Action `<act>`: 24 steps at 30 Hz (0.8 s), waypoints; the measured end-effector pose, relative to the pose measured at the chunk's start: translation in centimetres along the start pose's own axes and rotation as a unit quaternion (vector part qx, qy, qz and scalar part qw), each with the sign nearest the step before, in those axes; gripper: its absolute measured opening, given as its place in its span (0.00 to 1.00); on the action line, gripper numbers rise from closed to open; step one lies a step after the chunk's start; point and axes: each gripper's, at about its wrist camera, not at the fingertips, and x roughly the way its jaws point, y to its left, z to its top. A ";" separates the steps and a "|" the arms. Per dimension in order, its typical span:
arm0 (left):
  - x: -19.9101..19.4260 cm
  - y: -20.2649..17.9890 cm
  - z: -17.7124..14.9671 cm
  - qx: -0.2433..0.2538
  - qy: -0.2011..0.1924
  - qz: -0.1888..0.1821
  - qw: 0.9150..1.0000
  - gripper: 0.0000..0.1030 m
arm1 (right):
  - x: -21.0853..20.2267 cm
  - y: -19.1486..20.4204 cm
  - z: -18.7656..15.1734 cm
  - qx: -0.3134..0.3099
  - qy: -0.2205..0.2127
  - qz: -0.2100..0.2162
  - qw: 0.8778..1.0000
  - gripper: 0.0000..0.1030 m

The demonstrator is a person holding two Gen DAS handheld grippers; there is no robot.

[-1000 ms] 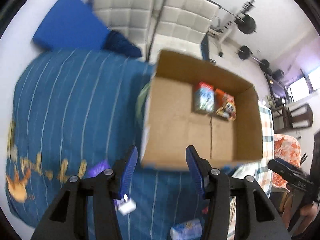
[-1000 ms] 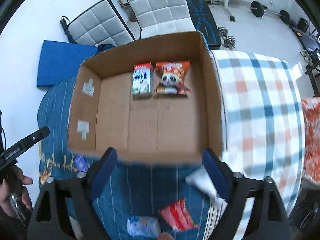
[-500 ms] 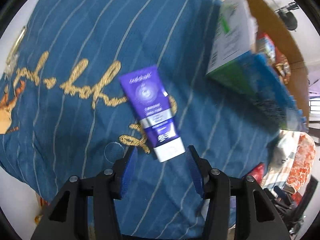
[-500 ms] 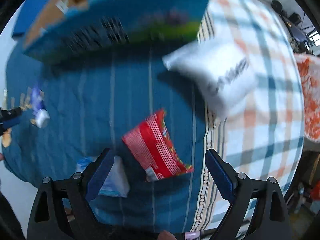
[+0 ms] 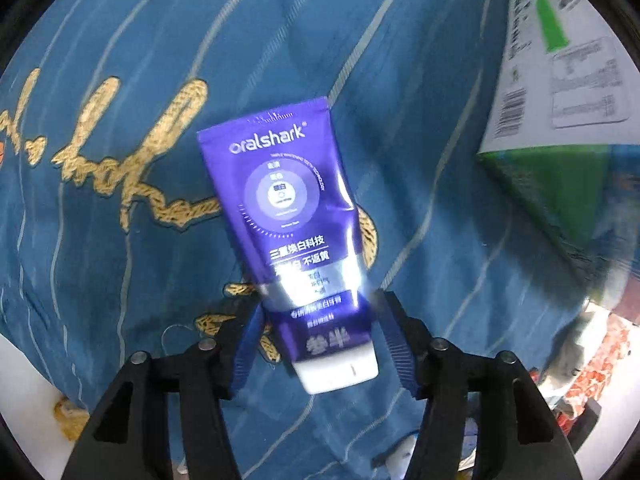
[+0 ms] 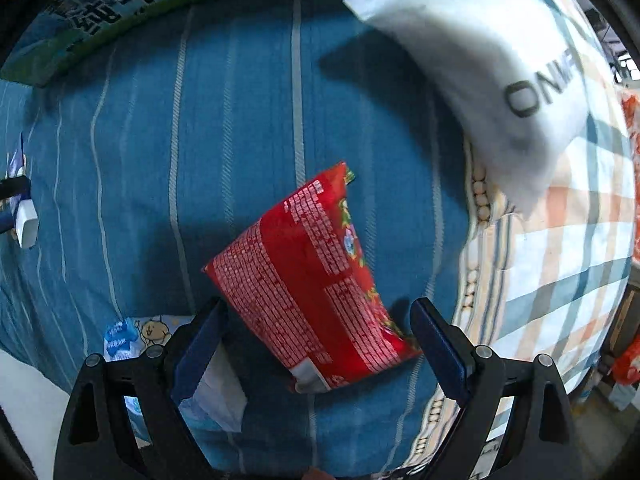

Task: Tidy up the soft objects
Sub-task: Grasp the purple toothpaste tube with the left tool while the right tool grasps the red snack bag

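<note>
one purple tube (image 5: 294, 240) between spread left hand-held gripper (image 5: 320, 344); one red packet (image 6: 308, 284) between spread right hand-held gripper (image 6: 320, 344)

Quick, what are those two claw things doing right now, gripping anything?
Left gripper: open, fingers either side of the purple toothpaste tube, not gripping it.
Right gripper: open, straddling the red snack packet, holding nothing.
</note>
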 end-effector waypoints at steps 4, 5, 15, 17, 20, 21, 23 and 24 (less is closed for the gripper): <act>0.2 -1.0 -0.2 0.023 -0.011 0.019 0.999 0.56 | 0.5 -0.4 0.5 0.012 0.012 0.000 1.000 0.75; 0.1 -1.3 -0.4 0.033 -0.019 0.027 0.999 0.50 | 0.6 -0.5 0.6 0.014 0.018 0.005 1.000 0.74; 0.6 -5.5 -7.8 0.139 -0.039 0.020 0.989 0.45 | -1.1 0.6 1.2 -0.011 0.011 0.005 1.000 0.56; 1.1 -6.8 -9.7 0.165 -0.036 0.020 0.985 0.45 | -1.5 0.8 1.1 -0.013 0.010 0.010 1.000 0.55; 2.2 -8.6 -11.9 0.198 -0.026 0.020 0.980 0.45 | -1.8 1.4 1.1 -0.019 0.010 0.008 1.000 0.55; 2.5 -8.9 -12.1 0.203 -0.024 0.023 0.979 0.45 | -1.8 1.5 1.1 -0.021 0.013 0.007 1.000 0.56; 3.5 -9.6 -12.7 0.216 -0.014 0.033 0.976 0.46 | -1.0 2.3 1.3 -0.022 0.021 0.009 0.999 0.56; 3.9 -9.8 -12.9 0.219 -0.012 0.041 0.975 0.46 | -0.9 2.5 1.4 -0.023 0.022 0.008 0.999 0.57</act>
